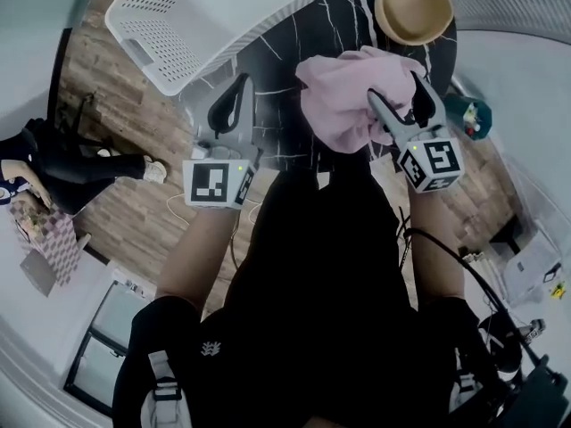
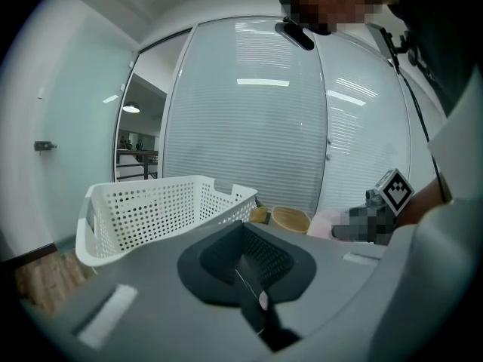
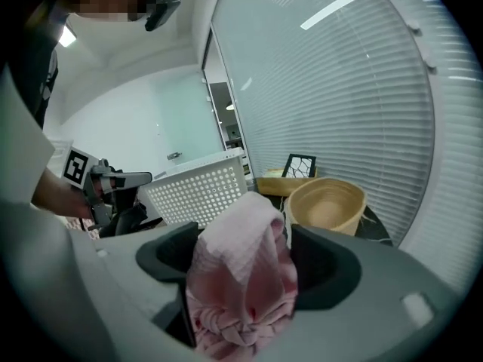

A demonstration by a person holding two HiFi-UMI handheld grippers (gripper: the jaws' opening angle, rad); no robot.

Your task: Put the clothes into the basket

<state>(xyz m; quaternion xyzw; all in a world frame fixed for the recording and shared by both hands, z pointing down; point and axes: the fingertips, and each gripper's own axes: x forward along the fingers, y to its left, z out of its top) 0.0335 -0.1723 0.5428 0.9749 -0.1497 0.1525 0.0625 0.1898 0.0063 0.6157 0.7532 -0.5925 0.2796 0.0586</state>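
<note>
A pink cloth lies bunched on the black marbled table. My right gripper stands over it with its jaws spread wide. In the right gripper view the cloth fills the gap between the jaws of that gripper, and the pads do not visibly press on it. The white perforated basket sits tilted at the table's far left edge and also shows as the basket ahead of my left gripper. That left gripper hangs over the near left table edge, jaws together and empty.
A tan straw hat rests at the table's far right, behind the cloth. A teal object lies beside the right gripper. Another person's legs stand on the wooden floor at left. Glass walls with blinds surround the table.
</note>
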